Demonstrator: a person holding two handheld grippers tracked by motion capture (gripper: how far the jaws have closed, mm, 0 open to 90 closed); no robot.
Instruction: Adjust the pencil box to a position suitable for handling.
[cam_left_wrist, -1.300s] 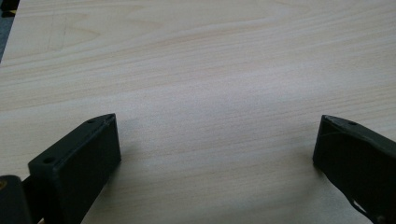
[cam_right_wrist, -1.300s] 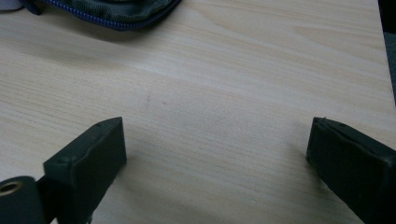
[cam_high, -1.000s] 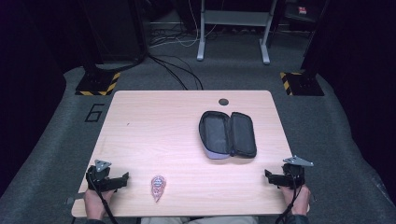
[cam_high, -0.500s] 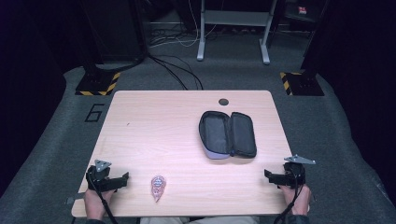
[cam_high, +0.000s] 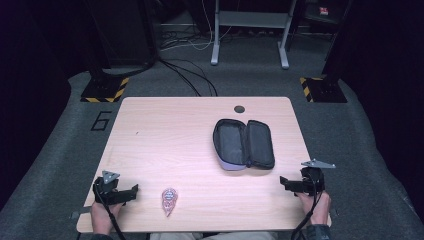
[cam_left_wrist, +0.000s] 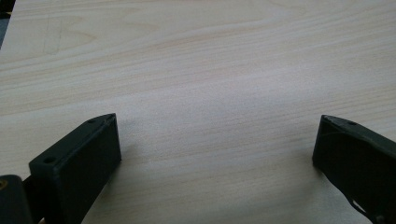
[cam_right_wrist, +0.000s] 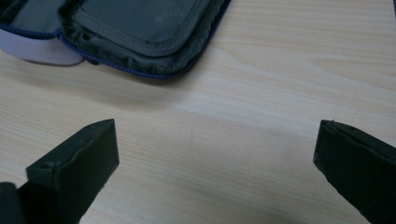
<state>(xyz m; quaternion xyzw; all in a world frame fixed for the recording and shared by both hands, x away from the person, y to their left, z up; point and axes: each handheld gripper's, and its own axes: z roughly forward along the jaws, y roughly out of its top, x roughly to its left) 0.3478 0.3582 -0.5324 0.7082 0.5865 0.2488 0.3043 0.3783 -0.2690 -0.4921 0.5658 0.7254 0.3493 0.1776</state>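
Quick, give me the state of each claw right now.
Left claw: open, holding nothing, over bare table.
Right claw: open, holding nothing, near the open case.

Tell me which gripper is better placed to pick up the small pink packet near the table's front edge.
Left. The left gripper, jaws open, sits right beside the small pink packet; the right gripper is across the table near the open black zip case.

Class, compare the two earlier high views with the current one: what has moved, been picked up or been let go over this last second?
Nothing has visibly changed. The left gripper and right gripper rest open at the near table edge, holding nothing. The open case and the small pink packet lie where they were.
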